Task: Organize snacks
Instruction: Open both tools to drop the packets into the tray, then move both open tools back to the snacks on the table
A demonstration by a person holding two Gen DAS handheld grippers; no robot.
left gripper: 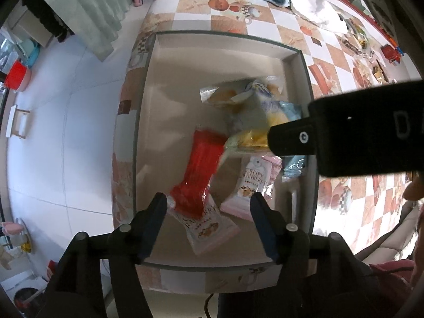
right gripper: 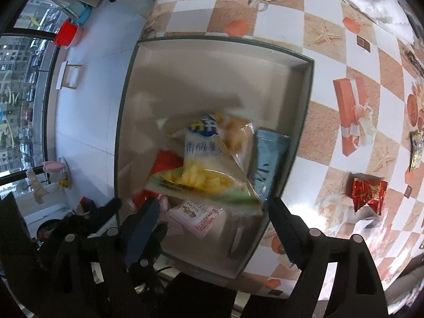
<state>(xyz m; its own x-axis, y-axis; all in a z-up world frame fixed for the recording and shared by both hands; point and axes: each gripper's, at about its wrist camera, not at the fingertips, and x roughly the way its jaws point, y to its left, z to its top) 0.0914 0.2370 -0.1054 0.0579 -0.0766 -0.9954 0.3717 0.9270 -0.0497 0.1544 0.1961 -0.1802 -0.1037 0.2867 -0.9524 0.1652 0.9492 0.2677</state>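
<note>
The left claw [left gripper: 208, 225] and right claw [right gripper: 214, 228] are hanging apart, gripping nothing, over a grey box [left gripper: 304, 61] on the table [left gripper: 331, 45]. Inside, light crinkly snack packets are piling up: a red packet [left gripper: 197, 169], slippery; pinch its sealed ends.

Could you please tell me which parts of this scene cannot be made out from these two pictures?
- Red packet, left wrist view: motion blur hides its print.
- Blue packet, left wrist view: the right gripper's black body covers its middle.
- Pink packet, right wrist view: mostly under the yellow bag.
</note>
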